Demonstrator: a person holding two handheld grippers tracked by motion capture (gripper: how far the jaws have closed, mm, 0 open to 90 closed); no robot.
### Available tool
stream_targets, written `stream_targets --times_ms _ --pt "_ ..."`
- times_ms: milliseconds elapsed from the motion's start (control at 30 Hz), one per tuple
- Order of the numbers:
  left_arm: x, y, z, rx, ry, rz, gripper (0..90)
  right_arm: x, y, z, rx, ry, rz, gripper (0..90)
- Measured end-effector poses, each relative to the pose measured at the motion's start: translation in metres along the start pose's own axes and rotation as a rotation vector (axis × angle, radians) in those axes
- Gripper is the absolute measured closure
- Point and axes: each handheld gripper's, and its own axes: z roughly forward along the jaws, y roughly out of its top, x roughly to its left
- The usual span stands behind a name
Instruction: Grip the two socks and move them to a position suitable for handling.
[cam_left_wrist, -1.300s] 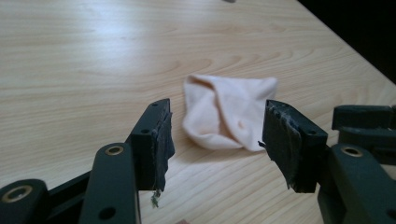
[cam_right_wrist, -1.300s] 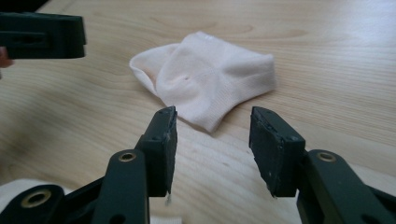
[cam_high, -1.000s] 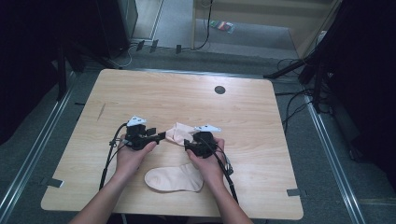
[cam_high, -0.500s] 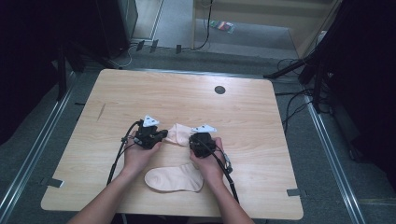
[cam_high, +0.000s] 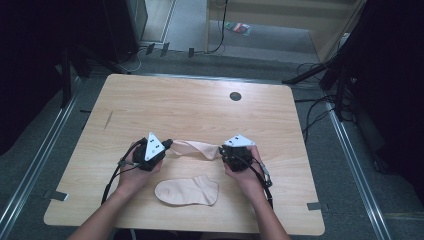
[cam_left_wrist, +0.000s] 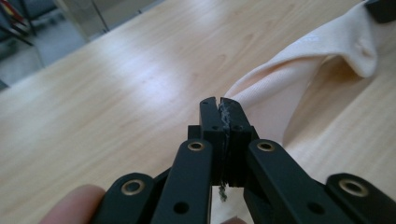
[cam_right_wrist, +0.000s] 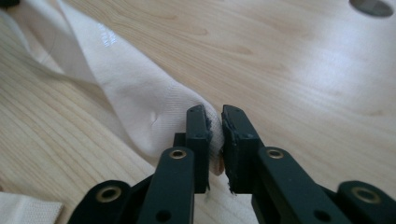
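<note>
High view shows a wooden bench (cam_high: 190, 105) with two pale pink socks on its near half. One sock, the stretched sock (cam_high: 196, 148), hangs between the two claws, a little above the wood and sagging in the middle. The flat sock (cam_high: 187, 191) lies just in front of it, closer to the near edge, and nothing touches it.

The left claw (cam_left_wrist: 219, 109) is closed tight on one end of the stretched sock; in the left gripper view the jaws meet with only a thin edge of cloth between them. The right claw (cam_right_wrist: 214, 122) pinches the other end; in the right gripper view a narrow gap stays between the jaws, and the fabric fills it.

I judge the sock to be very light, soft and a little elastic, so it will fold and droop wherever it is not held. It is not fragile, but thin knit can slip out of a shallow pinch. A hold on the thicker cuff or on the toe seam, deep in the jaws, seems safest.
</note>
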Motion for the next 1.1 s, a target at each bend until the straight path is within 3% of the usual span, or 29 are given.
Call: stream_targets --times_ms 33,67,100,133,167,200,267,300,333,367,467,500,533,567,633,767,867,900,933,967,1033,1100 --pt "0.002 -0.002 -0.001 0.002 -0.048 -0.030 88.8 -0.003 -0.002 0.001 0.002 0.014 0.015 77.5" --pt "0.002 -0.002 -0.001 0.002 -0.048 -0.030 85.2 -0.003 -0.002 0.001 0.002 0.014 0.015 77.5" --pt "0.004 -0.004 -0.001 0.014 -0.082 -0.058 85.2 -0.005 -0.005 0.002 0.014 0.009 0.036 70.2" --pt "0.007 -0.006 -0.001 0.008 -0.112 -0.095 75.5 -0.011 -0.009 0.003 0.028 -0.026 0.068 63.0" --pt "0.007 -0.006 -0.001 0.008 -0.112 -0.095 68.8 -0.011 -0.009 0.003 0.028 -0.026 0.068 63.0" --pt "0.013 -0.006 0.000 -0.006 -0.139 -0.167 63.5 -0.016 -0.013 0.002 0.029 -0.051 0.126 57.2" --pt "0.021 -0.007 0.000 -0.026 -0.147 -0.229 56.8 -0.019 -0.017 -0.002 0.002 -0.054 0.207 55.9" --pt "0.021 -0.007 0.000 -0.026 -0.147 -0.229 53.3 -0.019 -0.017 -0.002 0.002 -0.054 0.207 55.9" --pt "0.026 -0.008 0.001 -0.032 -0.155 -0.268 50.2 -0.018 -0.019 -0.006 -0.019 -0.048 0.257 54.5" --pt "0.027 -0.008 0.002 -0.027 -0.163 -0.285 47.7 -0.016 -0.020 -0.008 -0.026 -0.042 0.272 54.0" --pt "0.032 -0.009 0.004 -0.022 -0.178 -0.344 46.1 -0.009 -0.020 -0.008 -0.025 -0.017 0.304 51.9" --pt "0.032 -0.009 0.004 -0.022 -0.178 -0.344 47.1 -0.009 -0.020 -0.008 -0.025 -0.017 0.304 51.9" --pt "0.034 -0.009 0.005 -0.024 -0.187 -0.404 48.9 -0.003 -0.020 -0.005 -0.023 -0.015 0.311 51.9" --pt "0.035 -0.009 0.007 -0.021 -0.190 -0.429 50.3 0.000 -0.019 -0.003 -0.023 -0.014 0.315 51.8" --pt "0.034 -0.010 0.009 -0.003 -0.204 -0.445 50.6 0.004 -0.017 0.001 -0.018 -0.006 0.325 48.7" --pt "0.029 -0.012 0.013 0.043 -0.225 -0.438 44.8 0.008 -0.013 0.008 -0.010 -0.020 0.347 42.8" --pt "0.023 -0.012 0.016 0.085 -0.212 -0.383 42.6 0.011 -0.013 0.020 0.031 -0.046 0.332 44.6" --pt "0.023 -0.012 0.016 0.085 -0.212 -0.383 43.1 0.013 -0.013 0.021 0.034 -0.057 0.319 47.6" --pt "0.018 -0.011 0.017 0.114 -0.168 -0.324 46.5 0.014 -0.013 0.022 0.035 -0.065 0.300 52.0" --pt "0.015 -0.010 0.018 0.131 -0.145 -0.295 49.8 0.016 -0.013 0.022 0.035 -0.075 0.289 56.4" --pt "0.011 -0.010 0.020 0.148 -0.137 -0.256 54.5 0.018 -0.013 0.022 0.040 -0.085 0.267 66.2" --pt "0.008 -0.010 0.021 0.164 -0.137 -0.234 65.2 0.019 -0.013 0.022 0.043 -0.093 0.250 76.6"
